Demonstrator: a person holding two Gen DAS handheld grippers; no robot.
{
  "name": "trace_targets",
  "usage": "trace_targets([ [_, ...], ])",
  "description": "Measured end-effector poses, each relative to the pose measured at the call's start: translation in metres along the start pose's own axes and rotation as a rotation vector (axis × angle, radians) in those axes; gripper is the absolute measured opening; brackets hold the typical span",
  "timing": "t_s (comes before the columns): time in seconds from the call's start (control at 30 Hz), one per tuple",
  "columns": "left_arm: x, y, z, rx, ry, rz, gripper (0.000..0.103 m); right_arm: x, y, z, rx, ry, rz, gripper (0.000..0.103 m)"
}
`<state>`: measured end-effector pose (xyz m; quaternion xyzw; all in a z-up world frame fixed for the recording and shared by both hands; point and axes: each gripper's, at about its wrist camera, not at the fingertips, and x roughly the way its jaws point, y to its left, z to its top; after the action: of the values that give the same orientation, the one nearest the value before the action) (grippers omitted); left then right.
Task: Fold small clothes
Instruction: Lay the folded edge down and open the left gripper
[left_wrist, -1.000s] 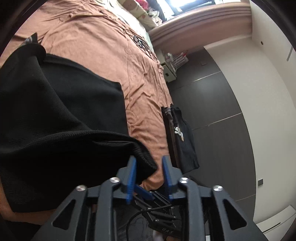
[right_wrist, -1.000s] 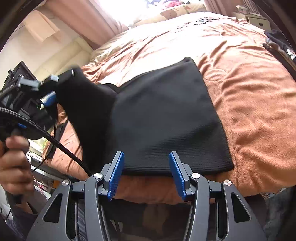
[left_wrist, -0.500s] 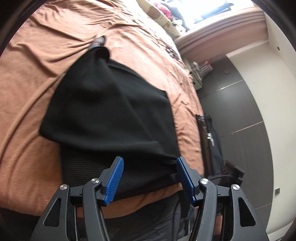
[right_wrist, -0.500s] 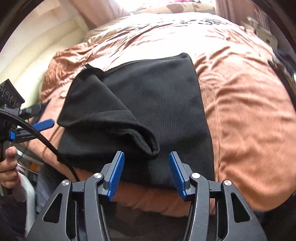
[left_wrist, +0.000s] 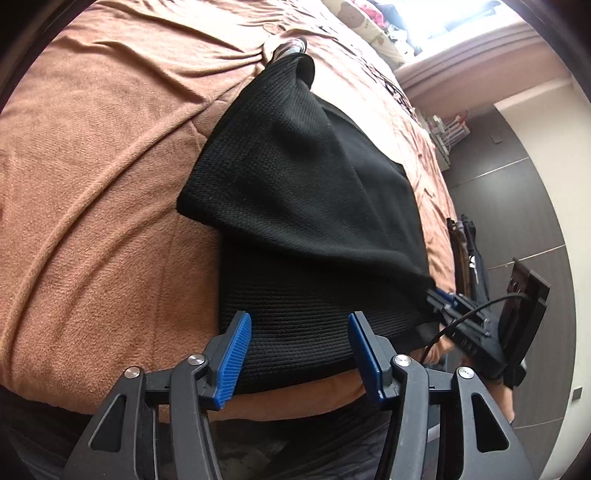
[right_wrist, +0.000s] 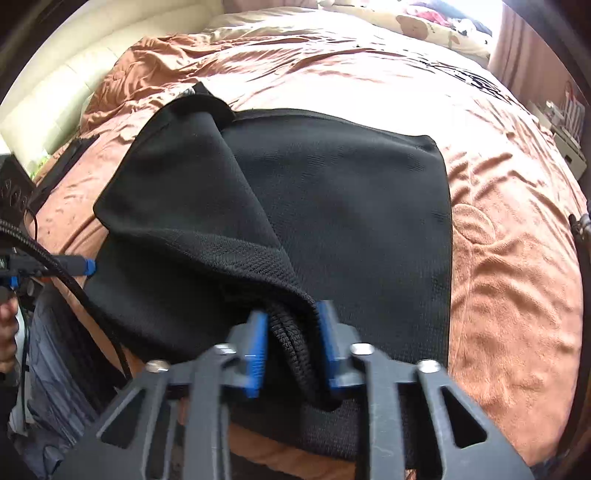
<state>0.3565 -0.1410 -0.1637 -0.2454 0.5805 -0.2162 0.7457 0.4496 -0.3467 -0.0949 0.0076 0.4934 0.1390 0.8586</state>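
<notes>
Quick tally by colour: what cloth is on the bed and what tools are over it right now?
Black garment: 1
Brown bedspread: 1
Blue-padded grippers: 2, left gripper with jaws open, right gripper with jaws clamped on the garment's folded edge
Total: 4

A black knit garment (right_wrist: 351, 206) lies spread near the front edge of the bed (right_wrist: 517, 280), on its brown cover. One side is folded over the rest as a loose diagonal flap (left_wrist: 295, 177), its thick hem raised at the near corner. The lower layer lies flat, ribbed along the front edge, its far right corner square and smooth.
</notes>
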Motion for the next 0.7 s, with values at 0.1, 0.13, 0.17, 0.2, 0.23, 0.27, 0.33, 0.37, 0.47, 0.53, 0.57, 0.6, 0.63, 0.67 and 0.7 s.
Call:
trace_targets([
  [0.1, -0.004, 0.000, -0.002, 0.014, -0.001, 0.015, 0.056, -0.008, -0.013, -0.001, 0.058, -0.039, 0.047, 0.005],
  [0.13, -0.005, -0.001, -0.002, 0.018, -0.002, 0.024, 0.056, -0.011, -0.018, -0.003, 0.074, -0.048, 0.059, 0.005],
  [0.17, -0.005, 0.000, -0.002, 0.019, -0.003, 0.030, 0.056, -0.013, -0.024, -0.005, 0.091, -0.052, 0.067, 0.004],
  [0.2, -0.006, 0.000, -0.003, 0.022, -0.004, 0.038, 0.056, -0.015, -0.030, -0.008, 0.111, -0.055, 0.078, 0.004],
  [0.23, -0.006, -0.001, -0.002, 0.027, -0.008, 0.045, 0.056, -0.017, -0.036, -0.012, 0.128, -0.058, 0.091, 0.004],
  [0.27, -0.005, -0.003, -0.002, 0.032, -0.009, 0.053, 0.056, -0.018, -0.042, -0.015, 0.146, -0.058, 0.107, 0.004],
  [0.33, -0.001, -0.008, -0.002, 0.045, -0.010, 0.080, 0.056, -0.022, -0.053, -0.022, 0.181, -0.064, 0.131, 0.004],
  [0.37, 0.001, -0.009, -0.001, 0.053, -0.011, 0.095, 0.056, -0.024, -0.058, -0.025, 0.193, -0.067, 0.134, 0.004],
  [0.47, 0.006, -0.013, -0.001, 0.080, -0.011, 0.138, 0.056, -0.030, -0.074, -0.036, 0.237, -0.082, 0.138, 0.004],
  [0.53, 0.013, -0.013, -0.001, 0.085, -0.004, 0.160, 0.056, -0.030, -0.083, -0.045, 0.256, -0.080, 0.131, 0.004],
  [0.57, 0.015, -0.011, -0.001, 0.080, -0.002, 0.170, 0.056, -0.029, -0.087, -0.049, 0.267, -0.075, 0.132, 0.004],
  [0.6, 0.017, -0.010, -0.002, 0.075, -0.003, 0.174, 0.056, -0.026, -0.093, -0.053, 0.284, -0.070, 0.144, 0.004],
  [0.63, 0.019, -0.008, -0.002, 0.072, -0.001, 0.174, 0.056, -0.024, -0.096, -0.057, 0.297, -0.068, 0.157, 0.004],
  [0.67, 0.021, -0.007, -0.003, 0.073, 0.002, 0.177, 0.056, -0.023, -0.099, -0.059, 0.302, -0.072, 0.161, 0.004],
  [0.7, 0.023, -0.007, -0.003, 0.073, 0.005, 0.179, 0.056, -0.022, -0.101, -0.060, 0.306, -0.075, 0.162, 0.004],
])
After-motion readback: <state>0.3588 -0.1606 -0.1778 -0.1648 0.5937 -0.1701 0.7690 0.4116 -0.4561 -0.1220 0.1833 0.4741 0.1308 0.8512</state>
